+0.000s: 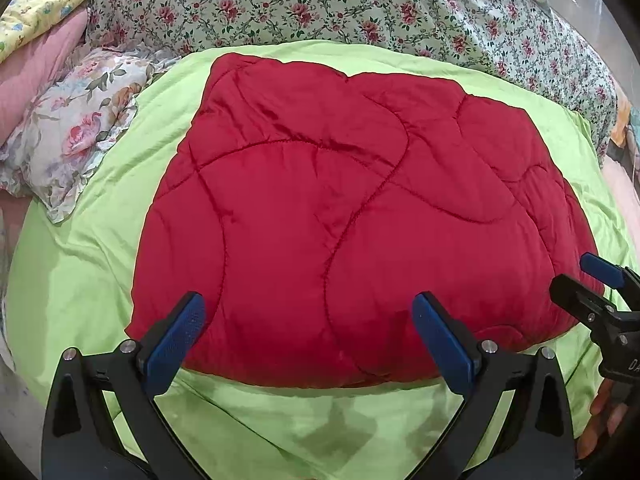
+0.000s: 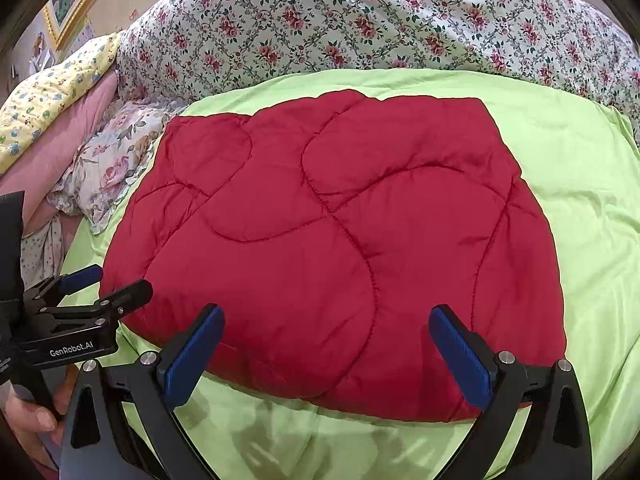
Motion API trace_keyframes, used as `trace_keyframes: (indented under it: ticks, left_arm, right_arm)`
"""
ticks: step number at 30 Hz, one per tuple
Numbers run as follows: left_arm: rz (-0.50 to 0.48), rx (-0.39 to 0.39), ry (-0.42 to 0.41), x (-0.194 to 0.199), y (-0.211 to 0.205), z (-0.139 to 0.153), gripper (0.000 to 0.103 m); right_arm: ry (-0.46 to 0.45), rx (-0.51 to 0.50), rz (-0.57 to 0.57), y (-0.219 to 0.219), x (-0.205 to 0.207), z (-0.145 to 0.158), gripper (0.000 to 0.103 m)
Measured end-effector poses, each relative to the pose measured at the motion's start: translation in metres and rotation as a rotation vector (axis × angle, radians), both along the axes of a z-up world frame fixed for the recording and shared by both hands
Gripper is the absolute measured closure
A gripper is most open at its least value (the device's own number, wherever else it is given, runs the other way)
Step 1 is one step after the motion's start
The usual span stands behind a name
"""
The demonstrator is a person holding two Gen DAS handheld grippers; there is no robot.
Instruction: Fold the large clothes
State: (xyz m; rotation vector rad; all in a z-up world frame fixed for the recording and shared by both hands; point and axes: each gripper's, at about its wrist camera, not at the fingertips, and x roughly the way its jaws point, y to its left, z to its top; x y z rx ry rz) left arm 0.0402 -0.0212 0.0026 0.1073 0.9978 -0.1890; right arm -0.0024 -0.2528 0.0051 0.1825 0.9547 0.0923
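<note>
A red quilted comforter (image 1: 352,216) lies folded into a thick, roughly rectangular bundle in the middle of a lime-green sheet (image 1: 80,264) spread over the bed, its curved stitch lines facing up and its near edge rounded and puffy. The left gripper (image 1: 308,332) hovers over that near edge with its jaws spread wide and nothing between the blue pads (image 1: 176,340). The right gripper (image 2: 326,344) hangs likewise above the near edge, further toward the bundle's right corner, its jaws also wide apart and empty. Each gripper shows at the margin of the other's view, held by a hand (image 2: 32,420). Beyond the green sheet lies a rose-patterned duvet (image 1: 320,4); to the left rest a floral frilled pillow (image 1: 76,128), a pink pillow (image 1: 36,64) and a yellow printed one (image 2: 48,92).
</note>
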Motion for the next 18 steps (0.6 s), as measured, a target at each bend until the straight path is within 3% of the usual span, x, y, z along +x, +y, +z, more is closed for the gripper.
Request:
trace_keyframes:
  ticks: [18]
  left_arm:
    - [-0.007,0.015,-0.022,-0.0012,-0.0012,0.0024,0.0]
  right_arm:
    - [-0.006,0.004,0.007,-0.0055,0.0002,0.003,0.0]
